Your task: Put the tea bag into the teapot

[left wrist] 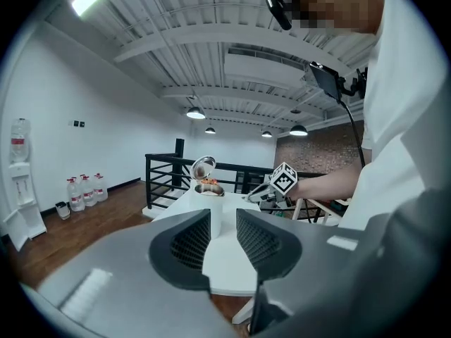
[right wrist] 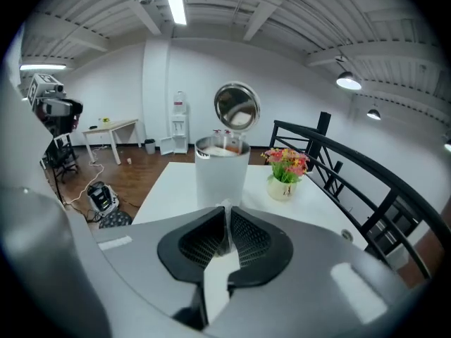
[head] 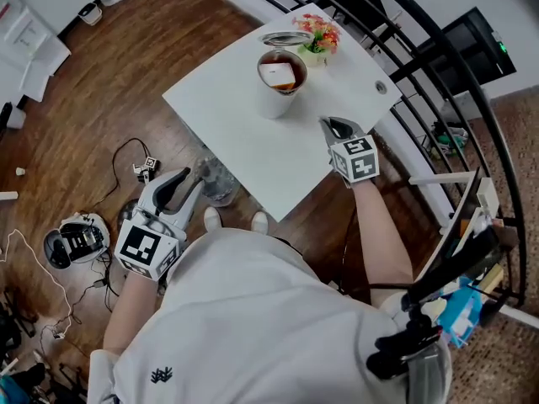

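The white cylindrical teapot (head: pixel 280 78) stands on the white table (head: pixel 227 120) with its lid tipped open; a white square piece with an orange-brown patch lies inside. My right gripper (head: pixel 335 127) rests low on the table to the right of the pot, its jaws pointing at it. It is shut, with a thin white tea bag (right wrist: pixel 227 210) pinched between the pads and a sliver poking past the tips. The teapot (right wrist: pixel 222 171) is straight ahead in the right gripper view. My left gripper (head: pixel 181 183) hangs open and empty off the table's near-left edge.
A small pot of pink and orange flowers (head: pixel 318 39) stands just behind the teapot. A black railing (head: pixel 421 74) curves round the table's far and right sides. Cables and a round device (head: pixel 76 238) lie on the wooden floor at the left.
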